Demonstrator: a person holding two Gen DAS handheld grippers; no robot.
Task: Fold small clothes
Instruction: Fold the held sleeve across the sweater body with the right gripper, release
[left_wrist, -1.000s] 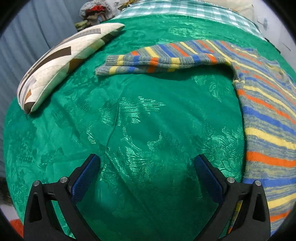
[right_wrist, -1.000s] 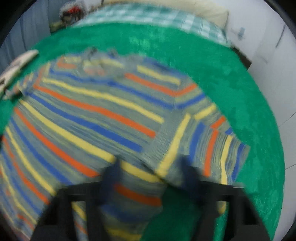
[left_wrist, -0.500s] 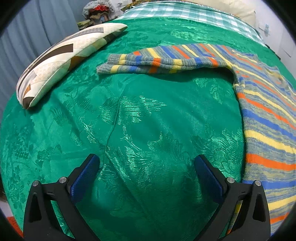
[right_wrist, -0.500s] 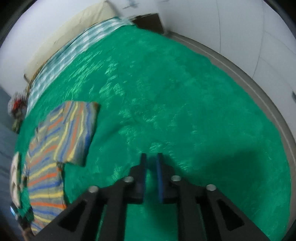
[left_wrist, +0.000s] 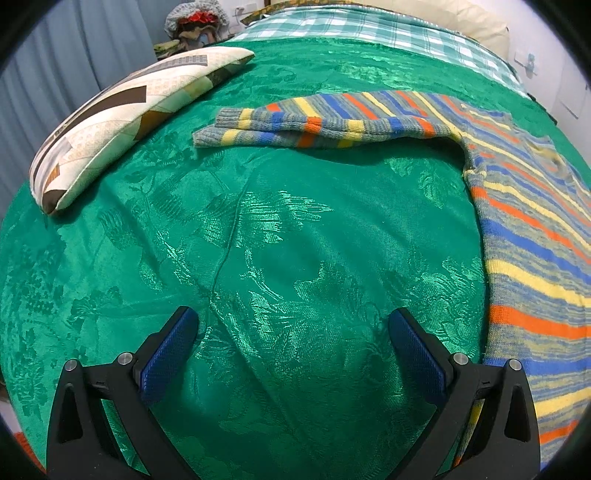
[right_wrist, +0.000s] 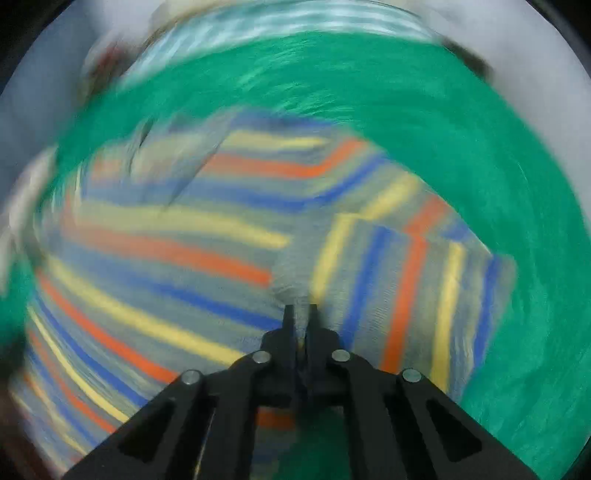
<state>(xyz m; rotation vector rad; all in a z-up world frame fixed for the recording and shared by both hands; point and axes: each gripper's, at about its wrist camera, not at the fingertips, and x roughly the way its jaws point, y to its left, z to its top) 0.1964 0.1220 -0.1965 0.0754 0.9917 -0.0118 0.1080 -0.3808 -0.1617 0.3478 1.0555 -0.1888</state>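
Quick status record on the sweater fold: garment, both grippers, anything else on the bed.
garment: striped sweater, flat on green bedspread
left sleeve: stretched out, unfolded
right sleeve: folded over the body
left gripper: open, above bare bedspread
right gripper: fingers nearly together over the sweater; grip unclear, view blurred
other: patterned pillow

Our left camera looks low across the shiny green bedspread. Our right camera is close above the striped knit sweater, blurry. Both see them.
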